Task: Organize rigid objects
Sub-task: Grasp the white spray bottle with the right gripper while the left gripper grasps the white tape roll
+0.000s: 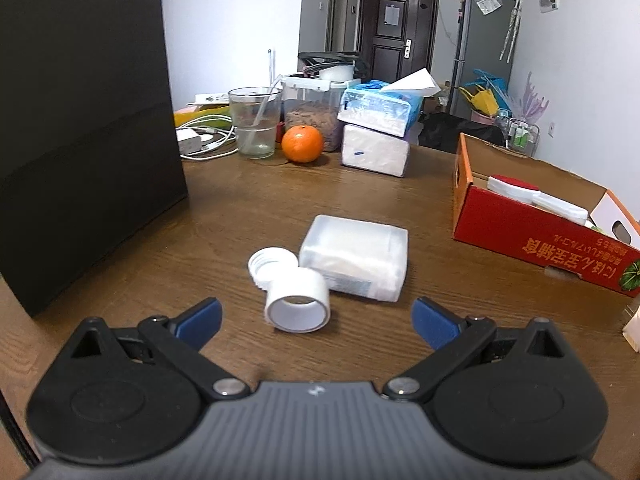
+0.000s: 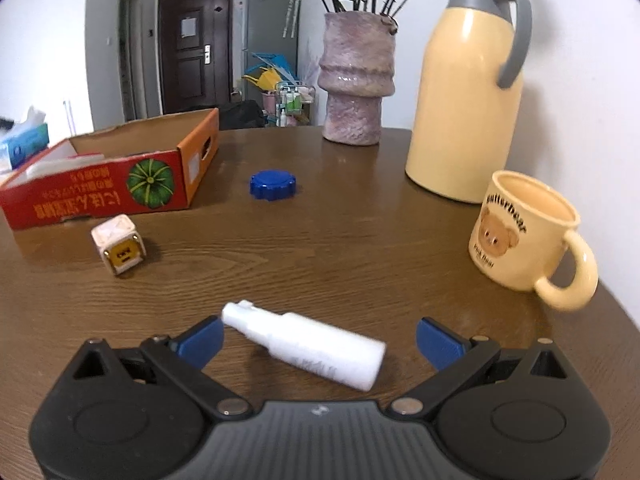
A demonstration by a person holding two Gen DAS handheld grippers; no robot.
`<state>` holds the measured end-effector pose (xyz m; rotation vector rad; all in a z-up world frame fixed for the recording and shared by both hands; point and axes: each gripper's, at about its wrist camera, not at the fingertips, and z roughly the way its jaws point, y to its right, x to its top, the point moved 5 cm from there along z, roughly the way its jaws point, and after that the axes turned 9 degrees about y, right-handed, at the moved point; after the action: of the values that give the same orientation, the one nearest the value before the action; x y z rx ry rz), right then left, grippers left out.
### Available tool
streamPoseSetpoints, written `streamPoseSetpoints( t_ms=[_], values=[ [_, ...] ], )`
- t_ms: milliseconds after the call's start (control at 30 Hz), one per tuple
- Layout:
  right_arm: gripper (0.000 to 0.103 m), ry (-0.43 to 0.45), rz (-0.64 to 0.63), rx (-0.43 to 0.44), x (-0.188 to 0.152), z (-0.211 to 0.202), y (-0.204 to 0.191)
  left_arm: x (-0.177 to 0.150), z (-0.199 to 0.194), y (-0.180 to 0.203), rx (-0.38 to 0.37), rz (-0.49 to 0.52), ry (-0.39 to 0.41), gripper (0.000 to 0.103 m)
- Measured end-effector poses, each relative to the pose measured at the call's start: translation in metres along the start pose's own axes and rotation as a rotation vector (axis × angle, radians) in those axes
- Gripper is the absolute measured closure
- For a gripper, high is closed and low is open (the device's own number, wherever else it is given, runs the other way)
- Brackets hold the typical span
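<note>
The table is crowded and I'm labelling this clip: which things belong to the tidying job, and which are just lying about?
Job: tape roll, white cap, plastic case, white bottle, blue lid, small cube, red box.

Lying about: orange, glass, tissue packs, vase, flask, mug.

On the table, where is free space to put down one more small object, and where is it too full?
Bare wood lies between the blue cap, the mug and the white bottle. It is also bare between the orange and the clear box. It is crowded at the far edge, around the glass and tissue packs.
</note>
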<state>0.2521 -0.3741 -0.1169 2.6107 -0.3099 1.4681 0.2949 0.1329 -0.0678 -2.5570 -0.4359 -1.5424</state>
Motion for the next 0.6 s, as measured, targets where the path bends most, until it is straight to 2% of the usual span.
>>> streamPoseSetpoints(
  t_ms=[100,400,600],
  values=[
    [0.0,0.004,0.009,-0.02,0.001,-0.001,-0.008,0.0,-0.002,-0.004,0.001,-0.009,0.002,0.0],
    [0.0,-0.038,0.09,-0.159,0.003,0.017,-0.018,-0.001,0.001,-0.016,0.0,-0.027,-0.004,0.0],
    [0.0,-0.043,0.104,-0.194,0.003,0.023,-0.02,0.0,0.007,-0.024,0.008,-0.034,-0.007,0.0]
  ],
)
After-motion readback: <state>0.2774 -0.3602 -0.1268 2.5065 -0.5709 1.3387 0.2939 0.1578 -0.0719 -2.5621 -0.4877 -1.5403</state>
